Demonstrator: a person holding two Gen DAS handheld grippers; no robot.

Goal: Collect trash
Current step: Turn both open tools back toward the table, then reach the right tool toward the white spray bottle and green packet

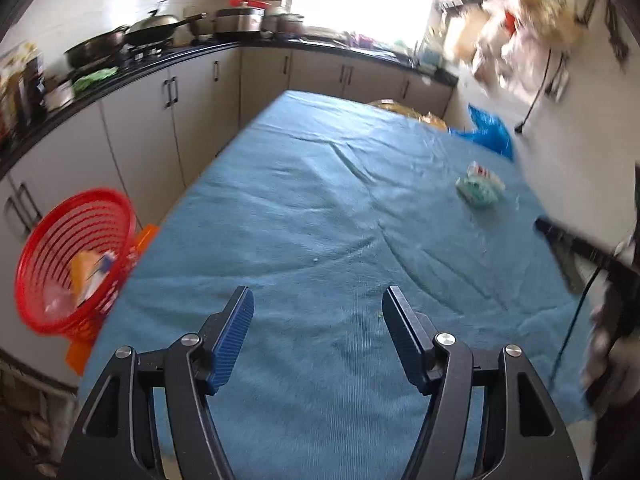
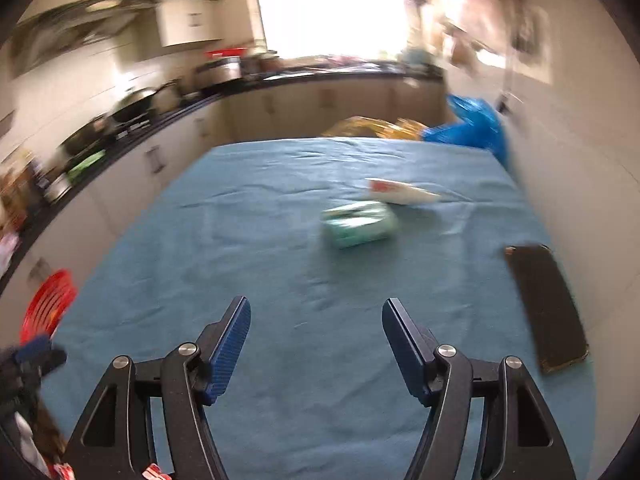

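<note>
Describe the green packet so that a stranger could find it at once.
Look at the table under the blue cloth. Toward its far right lies the green packet, beside a white wrapper with red print. It alone is pale green and blocky.

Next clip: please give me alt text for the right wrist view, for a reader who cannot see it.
Open, empty tongs hover over a table with a blue cloth. Ahead lie a green packet and a white wrapper, and a dark phone lies to the right. A red basket shows at the left edge. The picture is motion-blurred.

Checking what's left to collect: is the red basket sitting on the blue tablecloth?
No, the red basket sits off the blue tablecloth, beside its left edge.
</note>
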